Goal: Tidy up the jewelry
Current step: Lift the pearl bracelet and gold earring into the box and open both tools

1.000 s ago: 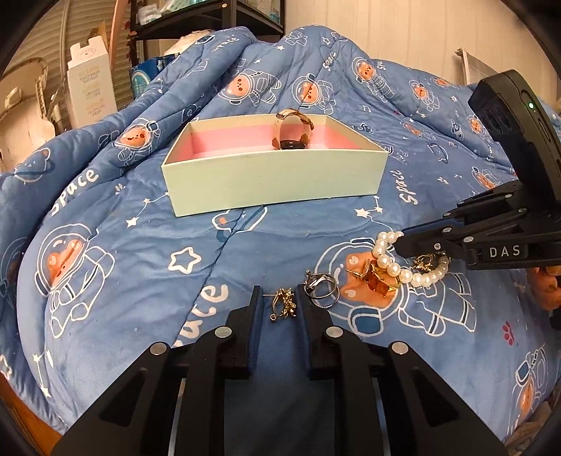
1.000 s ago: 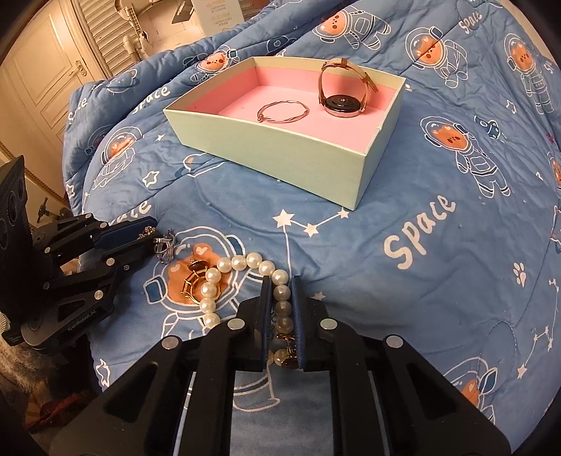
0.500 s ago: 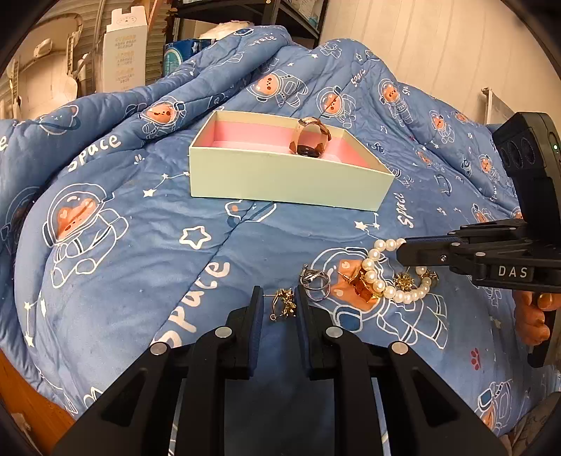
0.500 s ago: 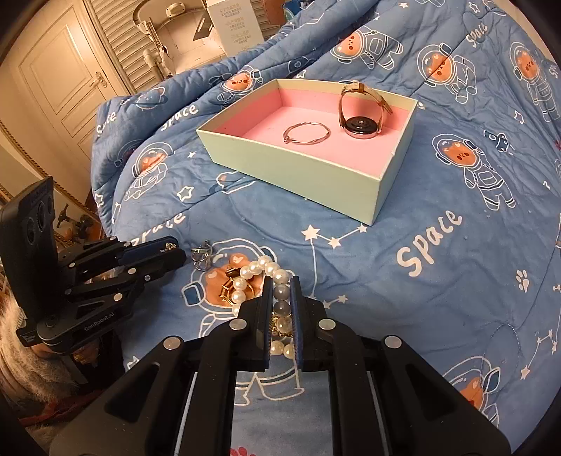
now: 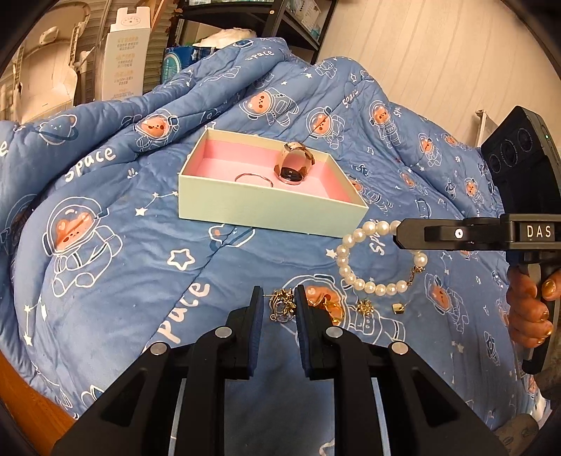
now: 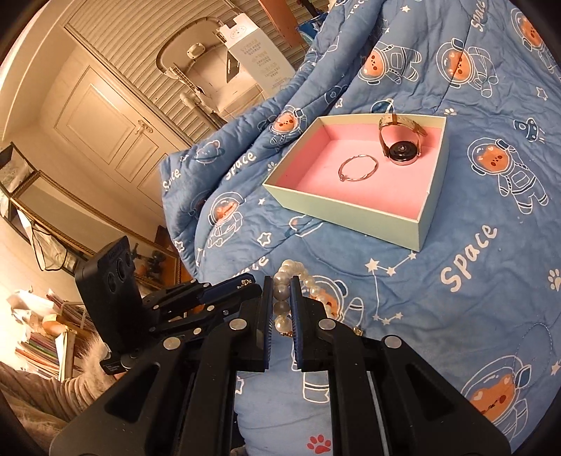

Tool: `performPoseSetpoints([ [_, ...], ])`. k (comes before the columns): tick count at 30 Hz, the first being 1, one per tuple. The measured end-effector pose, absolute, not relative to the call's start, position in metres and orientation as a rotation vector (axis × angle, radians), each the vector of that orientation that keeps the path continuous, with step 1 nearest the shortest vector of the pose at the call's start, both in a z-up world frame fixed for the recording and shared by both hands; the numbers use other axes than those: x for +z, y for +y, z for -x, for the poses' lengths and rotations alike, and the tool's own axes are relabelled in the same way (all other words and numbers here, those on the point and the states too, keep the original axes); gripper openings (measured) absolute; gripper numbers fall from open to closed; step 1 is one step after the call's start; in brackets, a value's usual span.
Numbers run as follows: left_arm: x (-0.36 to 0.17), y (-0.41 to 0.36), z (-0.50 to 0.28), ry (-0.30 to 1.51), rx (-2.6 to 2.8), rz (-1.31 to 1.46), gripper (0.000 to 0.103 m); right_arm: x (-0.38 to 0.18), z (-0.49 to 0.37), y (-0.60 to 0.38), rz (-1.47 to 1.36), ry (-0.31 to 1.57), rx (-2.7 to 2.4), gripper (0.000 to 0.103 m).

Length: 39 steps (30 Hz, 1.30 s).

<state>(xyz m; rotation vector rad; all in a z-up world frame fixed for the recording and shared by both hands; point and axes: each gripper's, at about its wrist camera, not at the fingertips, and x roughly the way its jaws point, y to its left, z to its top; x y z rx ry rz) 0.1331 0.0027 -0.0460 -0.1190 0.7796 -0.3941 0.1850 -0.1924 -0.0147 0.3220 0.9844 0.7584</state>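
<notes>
A pale green box (image 5: 266, 207) with a pink lining lies on the blue quilt; it also shows in the right wrist view (image 6: 350, 214). Inside it are a rose-gold watch (image 6: 401, 140) and a thin bangle (image 6: 357, 167). My right gripper (image 6: 281, 298) is shut on a pearl bracelet (image 5: 354, 277) and holds it lifted above the quilt, in front of the box. My left gripper (image 5: 278, 304) is shut on a small gold earring (image 5: 282, 304), raised off the quilt. Other gold pieces (image 5: 364, 308) lie on the quilt beside the left fingers.
The quilt (image 5: 140, 252) is rumpled and rises behind the box. A white carton (image 5: 124, 59) and a shelf (image 5: 252, 17) stand behind the bed. A cabinet (image 6: 115, 129) and a glass-fronted case stand to the left in the right wrist view.
Both grippers have lifted off the quilt. The pearl bracelet now hangs from the right gripper and the earring has come up with the left one.
</notes>
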Motion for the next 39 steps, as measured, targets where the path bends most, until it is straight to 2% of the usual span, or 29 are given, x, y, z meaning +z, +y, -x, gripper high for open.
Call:
performPoseSetpoints([
  [11,-0.028,-0.004,-0.157,0.769,-0.387,0.072,0.017,0.02,-0.202,-0.183,-0.22,0.889,0.731,0.01],
  [21,-0.008,-0.004,-0.212,0.756,-0.35,0.07,0.018,0.035,-0.246,-0.173,-0.14,0.803,0.643,0.01],
  [39,-0.04,-0.017,-0.303,0.968,-0.35,0.047,0.017,-0.021,-0.307,-0.161,-0.211,0.999,0.591,0.01],
])
